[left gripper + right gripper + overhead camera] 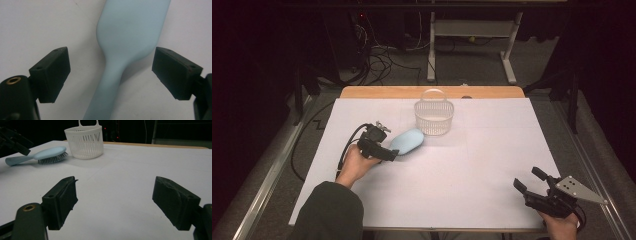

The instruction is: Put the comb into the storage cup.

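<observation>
Hairbrush [125,50] cut off at top and bottom edges of left gripper view; bristles hidden underneath. In high view its handle sits hidden under left gripper [387,154]. Right hand [562,225] cut by bottom edge.

One hairbrush [408,141], one basket [434,118], two claws

Smooth matt plastic hairbrush [130,32], slotted glossy plastic basket [85,142], wooden table edge [377,92].

Dark green sleeve [328,212], black grippers with blocky jaws, brass-ringed screw holes, trailing black cables.
</observation>
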Motion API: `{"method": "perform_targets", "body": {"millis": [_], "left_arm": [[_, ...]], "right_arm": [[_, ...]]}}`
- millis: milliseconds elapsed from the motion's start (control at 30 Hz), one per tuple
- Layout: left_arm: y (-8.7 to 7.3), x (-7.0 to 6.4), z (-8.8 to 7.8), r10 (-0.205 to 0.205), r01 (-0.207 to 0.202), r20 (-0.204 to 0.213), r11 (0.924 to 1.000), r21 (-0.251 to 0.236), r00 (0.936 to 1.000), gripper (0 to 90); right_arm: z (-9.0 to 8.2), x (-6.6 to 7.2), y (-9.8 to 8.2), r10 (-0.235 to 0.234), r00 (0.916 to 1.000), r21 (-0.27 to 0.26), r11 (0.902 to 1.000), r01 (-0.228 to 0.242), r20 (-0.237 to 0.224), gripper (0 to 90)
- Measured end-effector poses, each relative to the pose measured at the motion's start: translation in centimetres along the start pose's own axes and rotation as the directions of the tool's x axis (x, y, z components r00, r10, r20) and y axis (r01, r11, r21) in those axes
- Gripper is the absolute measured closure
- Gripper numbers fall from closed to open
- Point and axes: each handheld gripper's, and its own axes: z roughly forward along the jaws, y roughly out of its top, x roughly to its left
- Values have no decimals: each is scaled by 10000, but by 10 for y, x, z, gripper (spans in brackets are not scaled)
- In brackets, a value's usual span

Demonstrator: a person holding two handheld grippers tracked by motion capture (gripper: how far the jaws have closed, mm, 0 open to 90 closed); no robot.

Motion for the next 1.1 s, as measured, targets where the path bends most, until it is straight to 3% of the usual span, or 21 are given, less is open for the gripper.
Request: {"method": "perform_targets", "body": {"millis": [167,367,633,667,833,1100], "left_arm": [[2,2,4,-60,44,252,9981,619,9997,142],[5,2,7,-66,-1,640,9946,1039,9979,143],[6,3,15,-18,-53,494,9894,1450,9988,147],[6,3,15,72,-135,436,9895,1442,9990,204],[7,1,19,98,-152,351,9874,1576,9993,206],[7,-2,23,352,-426,442,9829,1794,9984,324]], "right_arm": [[0,-1,0,33,10000,4,10000,-33,1,202],[0,-1,0,91,10000,-9,10000,-91,1,203],[0,-1,-1,116,9999,-18,9999,-116,18,204],[0,-2,-1,129,9999,-21,9999,-129,16,204],[0,-1,-1,145,9999,-21,9999,-145,14,205],[0,-1,-1,107,9999,-9,9999,-107,-8,207]]}}
